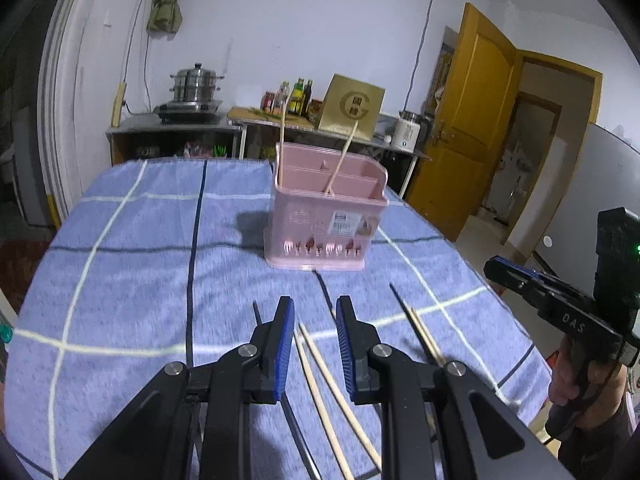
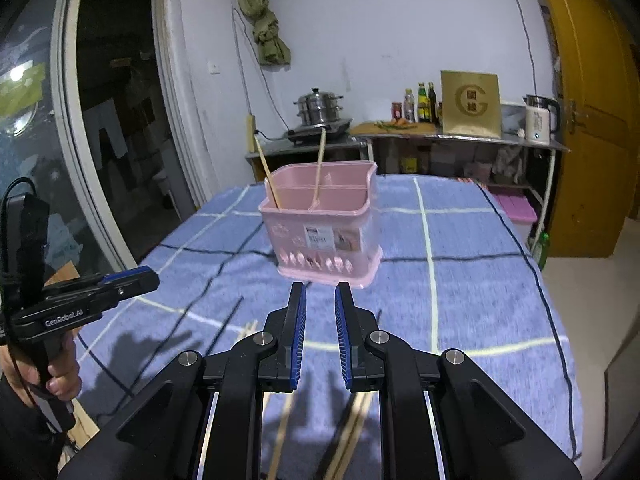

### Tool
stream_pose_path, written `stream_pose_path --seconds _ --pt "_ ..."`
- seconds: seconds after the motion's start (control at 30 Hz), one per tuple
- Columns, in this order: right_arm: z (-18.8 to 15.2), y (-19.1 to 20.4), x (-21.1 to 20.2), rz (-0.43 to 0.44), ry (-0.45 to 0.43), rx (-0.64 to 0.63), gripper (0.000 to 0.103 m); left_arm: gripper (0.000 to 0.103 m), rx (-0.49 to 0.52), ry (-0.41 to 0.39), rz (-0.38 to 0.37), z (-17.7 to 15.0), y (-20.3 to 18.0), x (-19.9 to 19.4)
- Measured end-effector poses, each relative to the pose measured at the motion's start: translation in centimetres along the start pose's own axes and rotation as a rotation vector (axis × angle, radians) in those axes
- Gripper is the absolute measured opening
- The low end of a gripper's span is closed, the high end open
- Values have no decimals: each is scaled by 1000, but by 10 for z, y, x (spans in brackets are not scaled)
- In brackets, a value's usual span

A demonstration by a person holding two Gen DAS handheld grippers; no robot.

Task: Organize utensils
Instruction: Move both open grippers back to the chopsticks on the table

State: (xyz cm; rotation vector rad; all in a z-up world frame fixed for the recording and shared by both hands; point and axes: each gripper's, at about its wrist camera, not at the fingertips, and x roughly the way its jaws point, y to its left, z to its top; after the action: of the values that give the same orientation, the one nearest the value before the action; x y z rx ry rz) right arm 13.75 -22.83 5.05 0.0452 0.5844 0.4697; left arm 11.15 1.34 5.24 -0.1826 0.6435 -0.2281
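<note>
Chopsticks [image 1: 332, 384] looked light, stiff, slippery; pinch mid-shaft. Left gripper [image 1: 315, 312], right gripper [image 2: 320, 300]: jaws narrowly parted, empty.

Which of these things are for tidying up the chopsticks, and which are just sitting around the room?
For the job:
- pink plastic utensil caddy with two wooden chopsticks standing in it
- loose wooden chopsticks lying on the blue checked cloth
- dark chopsticks beside them

Just sitting around:
- steel steamer pot
- sauce bottles
- gold box
- white kettle
- yellow wooden door
</note>
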Motion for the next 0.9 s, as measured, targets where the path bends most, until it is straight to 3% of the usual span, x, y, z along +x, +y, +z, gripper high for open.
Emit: stream_pose_path --seconds 0.9 --pt "-55 -47 66 -125 274 67 15 21 -5 261 63 -44 5 90"
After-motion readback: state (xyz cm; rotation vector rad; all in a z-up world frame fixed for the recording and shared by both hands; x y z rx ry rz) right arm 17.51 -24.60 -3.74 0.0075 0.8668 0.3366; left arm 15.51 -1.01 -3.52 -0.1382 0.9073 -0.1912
